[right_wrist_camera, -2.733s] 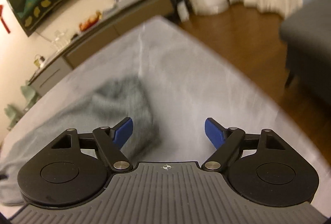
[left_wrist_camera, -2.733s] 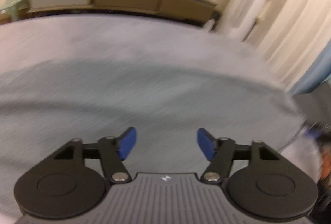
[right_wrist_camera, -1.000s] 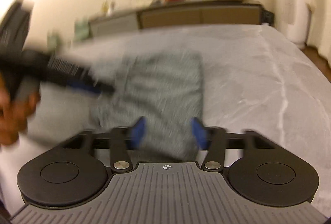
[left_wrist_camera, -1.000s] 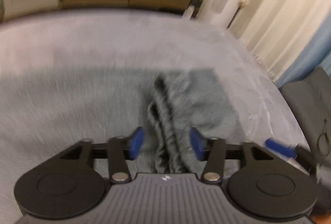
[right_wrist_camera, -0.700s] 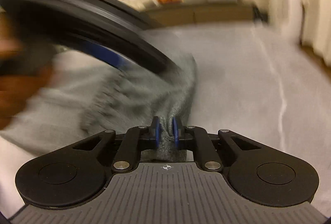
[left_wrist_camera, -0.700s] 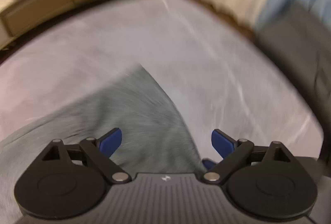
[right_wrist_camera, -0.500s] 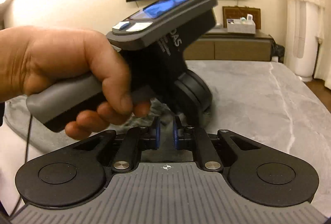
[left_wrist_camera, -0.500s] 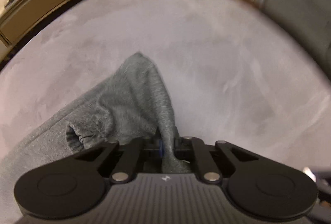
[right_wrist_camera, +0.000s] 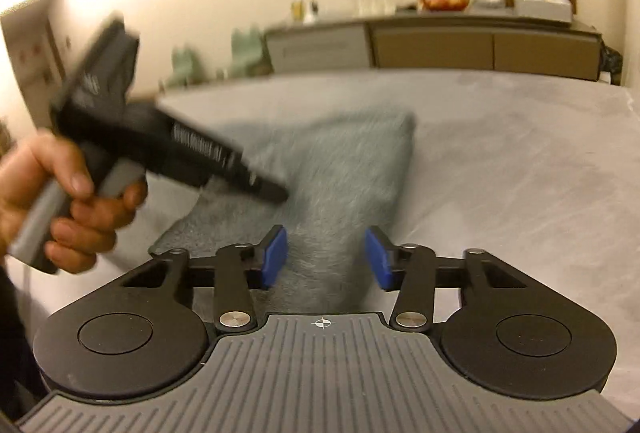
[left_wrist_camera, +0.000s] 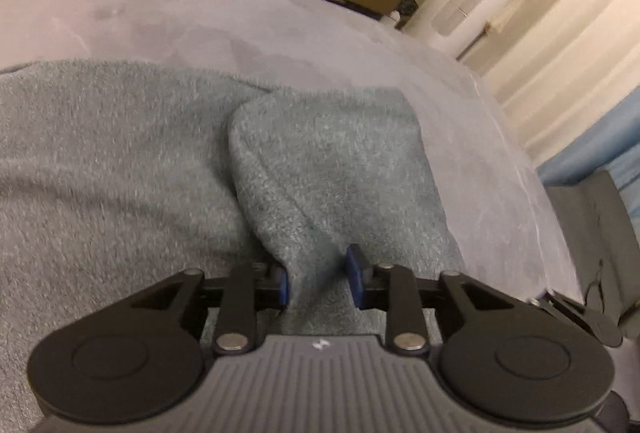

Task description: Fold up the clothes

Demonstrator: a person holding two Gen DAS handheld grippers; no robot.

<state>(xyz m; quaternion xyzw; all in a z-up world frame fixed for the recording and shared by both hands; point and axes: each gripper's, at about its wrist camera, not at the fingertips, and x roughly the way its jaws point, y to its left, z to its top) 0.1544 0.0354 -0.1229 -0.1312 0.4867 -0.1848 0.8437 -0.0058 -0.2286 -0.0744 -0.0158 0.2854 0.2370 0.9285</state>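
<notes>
Grey knit garment (left_wrist_camera: 132,169), sweater-like fleece, lies spread on the grey marbled table (left_wrist_camera: 248,21), body flat. One part, probably a sleeve (left_wrist_camera: 336,169), is doubled over onto the body, its rounded fold edge running away from the left gripper.

Left gripper (left_wrist_camera: 318,279): jaws partly parted, a raised ridge of the sleeve cloth sitting between the blue pads (left_wrist_camera: 355,275). The pads do not look pressed tight, so this reads as loose or half-released, not a firm pinch.

Right gripper (right_wrist_camera: 326,259): jaws released and wide, hovering just above the near end of the folded sleeve (right_wrist_camera: 348,173), nothing clamped. The person's left hand (right_wrist_camera: 60,201) and its tool show blurred in the right wrist view, so it is moving.

Judgement: the step in hand is laying this sleeve fold down onto the body. To do it well:
- let the cloth fall free of the left pads fully before lifting away, else the ridge drags and the fold opens
- lift straight up off the sleeve, no sideways pull
- keep the sleeve edge parallel to the body's side edge
- press or smooth the bump near the left gripper flat, fleece is thick and springs up
- use the right gripper to steady the sleeve's near end, beside the left gripper

The far side of the garment is out of view; cannot tell how it lies.
</notes>
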